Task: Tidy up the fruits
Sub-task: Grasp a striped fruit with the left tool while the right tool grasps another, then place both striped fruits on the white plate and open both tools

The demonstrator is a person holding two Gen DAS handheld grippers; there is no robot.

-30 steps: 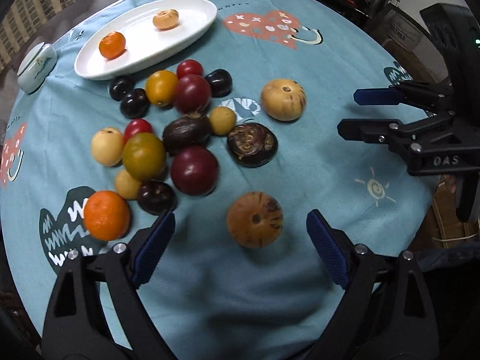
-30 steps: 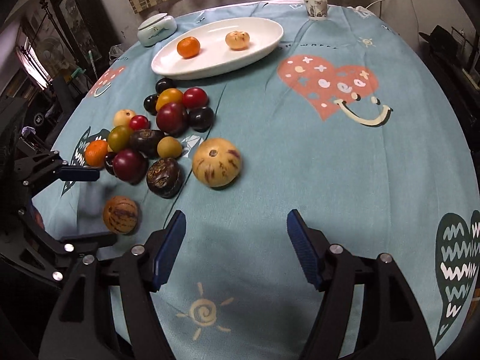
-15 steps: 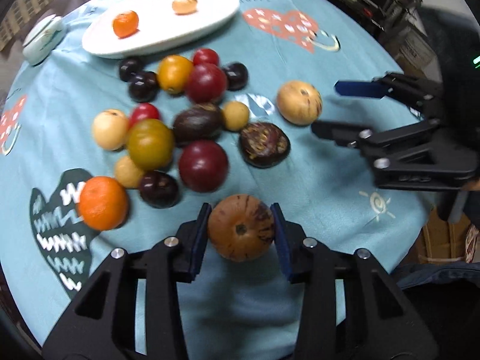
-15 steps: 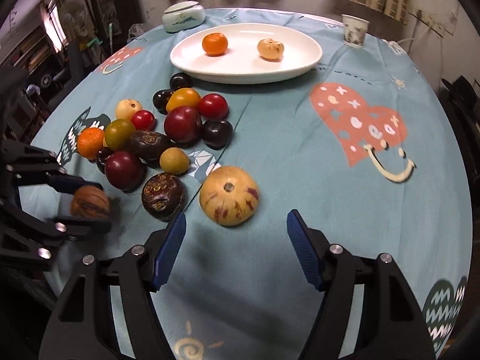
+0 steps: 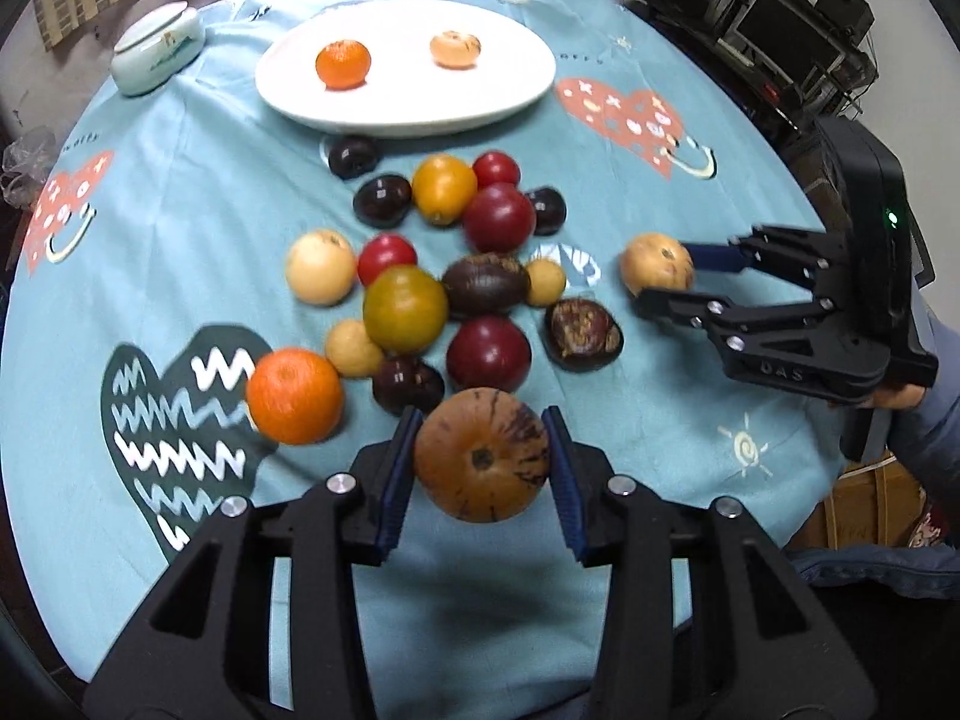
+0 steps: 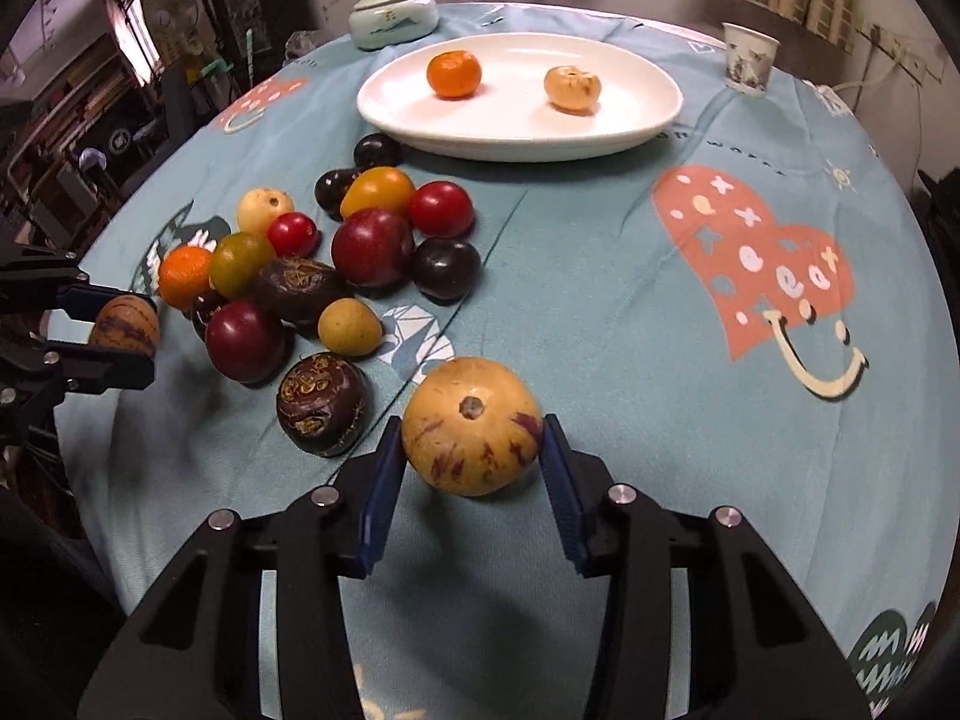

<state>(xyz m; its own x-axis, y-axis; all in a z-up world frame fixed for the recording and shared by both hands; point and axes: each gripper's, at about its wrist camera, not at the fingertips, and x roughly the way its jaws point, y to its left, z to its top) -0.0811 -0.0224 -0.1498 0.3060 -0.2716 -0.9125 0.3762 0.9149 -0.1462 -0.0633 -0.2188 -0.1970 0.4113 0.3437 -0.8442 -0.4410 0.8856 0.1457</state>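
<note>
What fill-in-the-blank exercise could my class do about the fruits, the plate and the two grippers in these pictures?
1. The white plate holds ___ fruits.
2. The left gripper is shut on a ___ striped fruit.
3. The right gripper grips a yellow fruit with ___ streaks.
4. The paper cup stands on the ___ tablecloth.

Missing words: two; brown; purple; blue

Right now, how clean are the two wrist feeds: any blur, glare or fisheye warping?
Left wrist view: motion blur smears the fruit pile, and the white plate is blown out. Right wrist view: sharper, the yellow striped fruit crisp. Both views bend the table edge into a curve.
</note>
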